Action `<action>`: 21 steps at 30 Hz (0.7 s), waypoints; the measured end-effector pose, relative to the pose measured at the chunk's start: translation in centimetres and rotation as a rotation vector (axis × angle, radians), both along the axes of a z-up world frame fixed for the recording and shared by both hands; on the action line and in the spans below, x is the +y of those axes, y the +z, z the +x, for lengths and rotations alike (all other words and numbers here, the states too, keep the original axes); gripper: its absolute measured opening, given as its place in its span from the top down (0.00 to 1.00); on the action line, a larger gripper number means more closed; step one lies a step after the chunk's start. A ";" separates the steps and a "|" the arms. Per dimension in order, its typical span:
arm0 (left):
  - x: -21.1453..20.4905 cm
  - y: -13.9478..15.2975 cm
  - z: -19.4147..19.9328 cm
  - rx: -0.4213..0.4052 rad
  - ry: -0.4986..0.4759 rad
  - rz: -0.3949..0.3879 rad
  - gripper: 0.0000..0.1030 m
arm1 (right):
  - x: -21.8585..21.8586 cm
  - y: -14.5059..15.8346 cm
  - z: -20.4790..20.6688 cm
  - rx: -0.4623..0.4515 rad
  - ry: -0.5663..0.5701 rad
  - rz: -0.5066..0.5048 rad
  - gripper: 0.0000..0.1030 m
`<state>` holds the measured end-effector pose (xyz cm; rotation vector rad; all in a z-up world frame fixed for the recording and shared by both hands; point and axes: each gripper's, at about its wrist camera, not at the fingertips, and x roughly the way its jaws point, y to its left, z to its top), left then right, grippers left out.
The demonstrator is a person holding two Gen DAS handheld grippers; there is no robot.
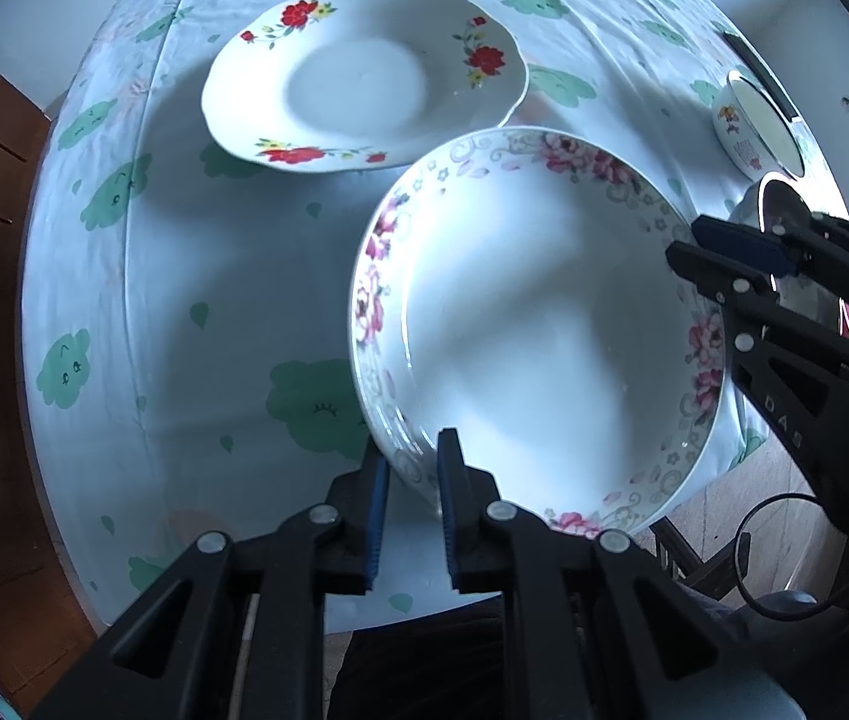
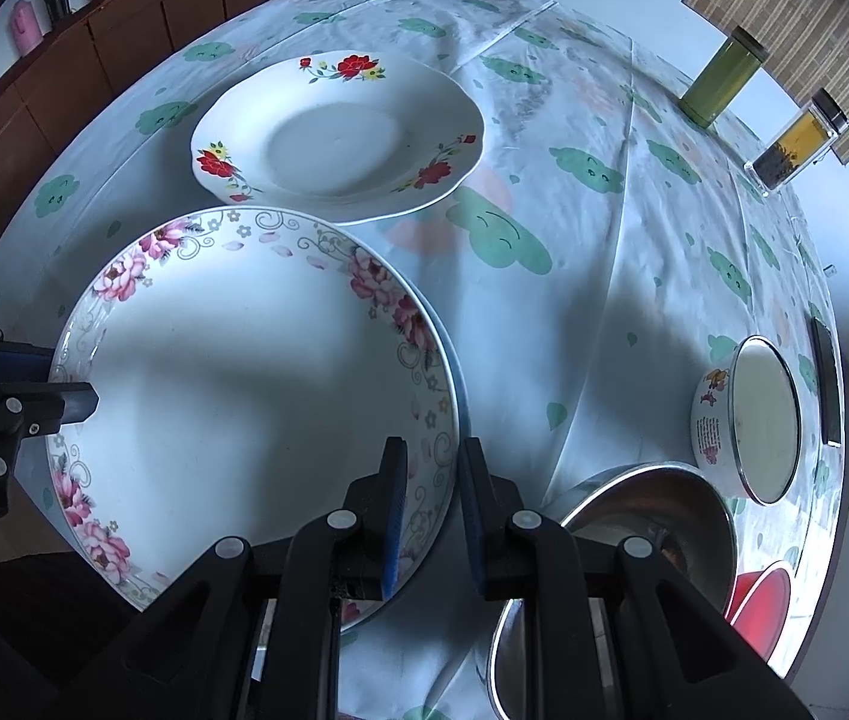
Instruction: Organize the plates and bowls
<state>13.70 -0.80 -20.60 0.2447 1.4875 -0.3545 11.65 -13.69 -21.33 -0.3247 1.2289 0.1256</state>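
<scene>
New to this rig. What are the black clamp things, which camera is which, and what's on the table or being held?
The black clamps are handheld two-finger grippers, one in each of a person's hands; there is no robot arm. Each carries a fisheye camera looking along its fingers, so each picture shows its own gripper at the bottom and the other at the side.

In the left wrist view, the left gripper pinches the near rim of the pink-flowered plate. In the right wrist view, the right gripper pinches the opposite rim. Both are shut on that plate.

On the cloud-print tablecloth lie a red-flowered plate, a small enamel bowl, a steel bowl, and two jars at the far edge.
</scene>
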 end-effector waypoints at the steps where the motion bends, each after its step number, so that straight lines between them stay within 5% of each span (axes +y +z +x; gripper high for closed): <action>1: -0.2 0.0 -0.1 -0.002 -0.007 0.004 0.86 | 0.0 0.0 0.0 -0.002 0.000 0.000 0.81; 19: -1.0 -0.4 -0.2 -0.018 -0.063 0.042 0.83 | 0.2 2.4 0.7 -0.092 -0.019 0.068 0.81; 21: -1.2 -0.1 -0.3 -0.025 -0.065 0.042 0.71 | 0.0 2.7 0.8 -0.102 -0.034 0.081 0.81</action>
